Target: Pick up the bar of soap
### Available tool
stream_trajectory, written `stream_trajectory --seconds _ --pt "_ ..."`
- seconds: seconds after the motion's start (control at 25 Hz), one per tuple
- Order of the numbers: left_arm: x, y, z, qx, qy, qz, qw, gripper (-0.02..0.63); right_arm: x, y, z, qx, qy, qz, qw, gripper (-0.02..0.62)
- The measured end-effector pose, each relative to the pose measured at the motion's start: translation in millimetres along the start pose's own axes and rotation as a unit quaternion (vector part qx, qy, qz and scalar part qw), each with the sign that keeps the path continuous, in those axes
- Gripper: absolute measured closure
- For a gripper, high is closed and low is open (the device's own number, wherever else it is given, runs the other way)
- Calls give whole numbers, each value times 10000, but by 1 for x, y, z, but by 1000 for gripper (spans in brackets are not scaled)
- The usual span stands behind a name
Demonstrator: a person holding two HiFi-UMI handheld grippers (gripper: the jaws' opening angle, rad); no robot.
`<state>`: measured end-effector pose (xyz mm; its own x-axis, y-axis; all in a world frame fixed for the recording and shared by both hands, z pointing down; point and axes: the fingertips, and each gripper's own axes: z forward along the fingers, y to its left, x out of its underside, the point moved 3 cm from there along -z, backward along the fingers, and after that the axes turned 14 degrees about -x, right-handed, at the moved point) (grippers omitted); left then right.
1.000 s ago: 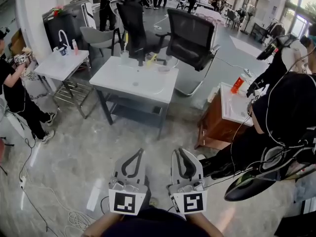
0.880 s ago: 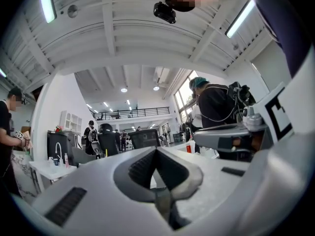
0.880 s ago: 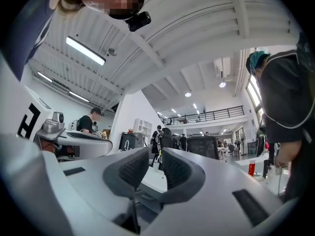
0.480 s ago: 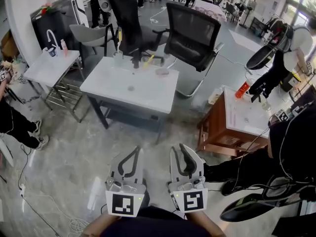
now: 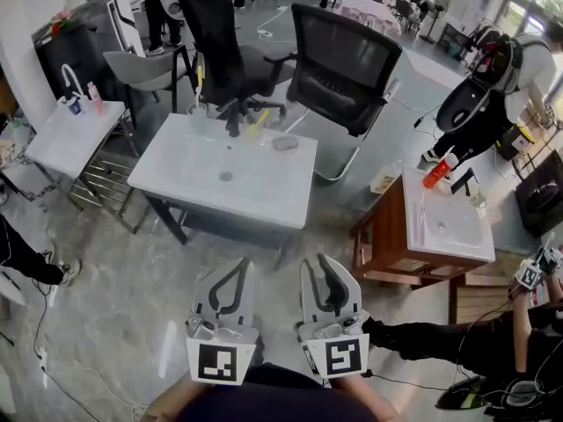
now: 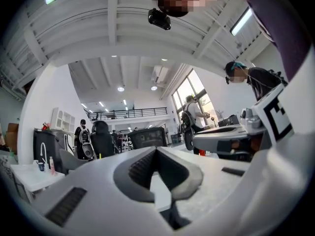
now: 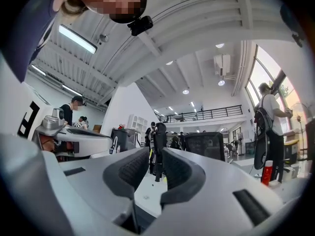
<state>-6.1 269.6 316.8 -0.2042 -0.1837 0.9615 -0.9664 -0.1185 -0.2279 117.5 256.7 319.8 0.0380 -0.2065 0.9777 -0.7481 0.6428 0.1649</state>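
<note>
The white surface (image 5: 264, 187) with its sunken basin stands ahead, and a black office chair (image 5: 345, 67) sits just behind its far edge. The 2 tools hang well short of the surface's near edge, over the floor. The left tool (image 5: 245, 265) has its jaws pressed together on nothing; the right tool (image 5: 318, 266) has its jaws slightly spread, also empty. A small pale lump, probably the bar of soap (image 5: 284, 142), lies near the surface's far edge. No step is done yet: approach, reach and grasp all remain.
</note>
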Motion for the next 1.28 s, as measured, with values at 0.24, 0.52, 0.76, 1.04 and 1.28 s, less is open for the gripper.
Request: stream_trajectory --seconds 0.24,0.52,0.76,1.04,1.28 --pt "19 14 39 163 210 -226 9994 607 9 -19 34 187 26 -9 9998 514" --pt "35 26 59 302 371 -371 9982 607 16 -25 51 370 94 8 9993 514" --pt "41 30 67 327 437 -486 9973 607 20 -27 59 405 136 34 9991 514" --pt "42 41 91 348 460 -557 9968 606 17 -39 84 383 35 -17 9993 514" --pt "46 50 136 377 259 -514 9976 607 30 -63 117 369 29 7 9993 514"
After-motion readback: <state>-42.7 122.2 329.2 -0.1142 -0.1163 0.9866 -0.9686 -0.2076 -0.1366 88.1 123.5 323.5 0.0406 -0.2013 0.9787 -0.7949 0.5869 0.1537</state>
